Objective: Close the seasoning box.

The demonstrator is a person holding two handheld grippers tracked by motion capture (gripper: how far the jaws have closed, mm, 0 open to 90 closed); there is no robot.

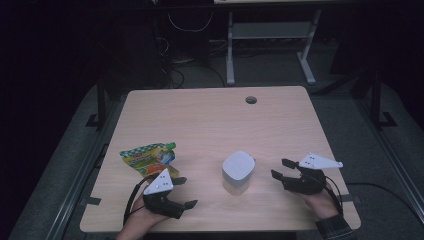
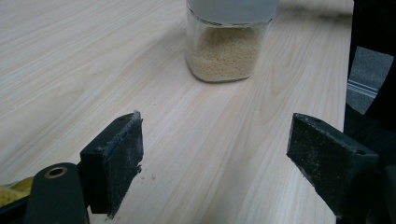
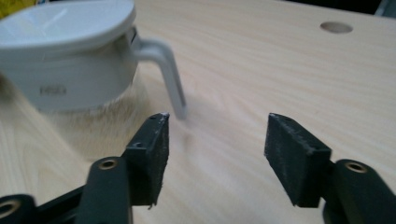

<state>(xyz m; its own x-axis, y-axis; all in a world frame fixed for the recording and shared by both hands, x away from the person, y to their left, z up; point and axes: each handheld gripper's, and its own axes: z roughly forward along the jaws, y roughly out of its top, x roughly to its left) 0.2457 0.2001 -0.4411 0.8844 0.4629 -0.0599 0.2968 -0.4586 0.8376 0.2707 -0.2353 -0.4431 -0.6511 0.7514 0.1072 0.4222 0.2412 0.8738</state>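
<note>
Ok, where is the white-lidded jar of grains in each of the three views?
High view: the jar stands right of table centre, between both grippers.
Left gripper view: top centre, lid cut off by the upper edge.
Right gripper view: upper left, its white handle toward the jaws.
Shared landmark: the pale wooden table.

One lidded glass jar of beige granules, one colourful snack pouch, two handheld grippers, one wooden tabletop with one cable hole
</note>
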